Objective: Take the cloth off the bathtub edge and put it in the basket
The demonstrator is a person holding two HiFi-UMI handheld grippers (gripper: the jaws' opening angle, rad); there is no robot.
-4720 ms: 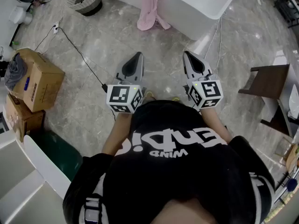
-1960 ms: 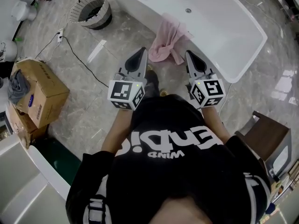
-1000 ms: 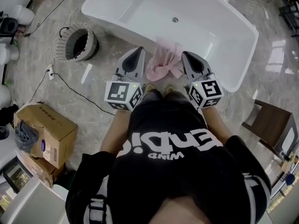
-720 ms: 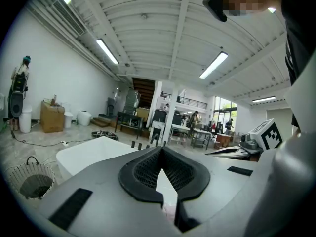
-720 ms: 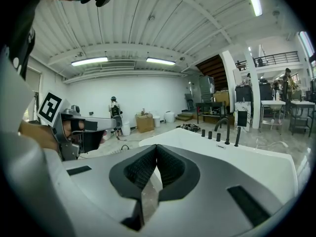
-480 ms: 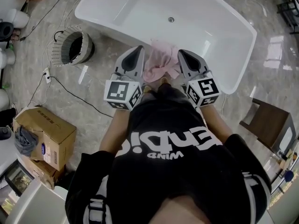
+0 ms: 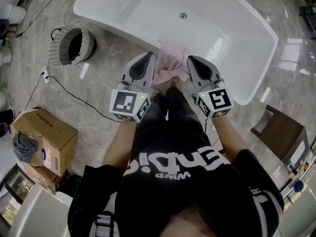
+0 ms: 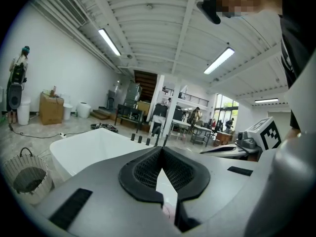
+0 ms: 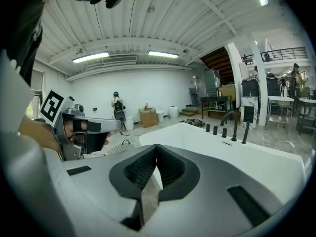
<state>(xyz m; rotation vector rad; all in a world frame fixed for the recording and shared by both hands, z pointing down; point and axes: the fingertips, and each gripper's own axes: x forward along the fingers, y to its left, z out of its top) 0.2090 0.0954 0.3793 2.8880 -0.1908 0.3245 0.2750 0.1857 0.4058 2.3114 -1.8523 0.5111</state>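
Both forearms reach forward side by side, the left tool (image 7: pixel 146 58) and right tool (image 7: pixel 192 60) aimed slightly downward at the tub, each with its jaws clenched together on nothing. Between their tips the pink cloth (image 7: pixel 170 65) hangs crumpled over the near rim of the white bathtub (image 7: pixel 232 43), its long axis running across the rim toward the person's feet (whether either tip touches it is unclear). The basket (image 7: pixel 90 46) stands on the floor well to the left.
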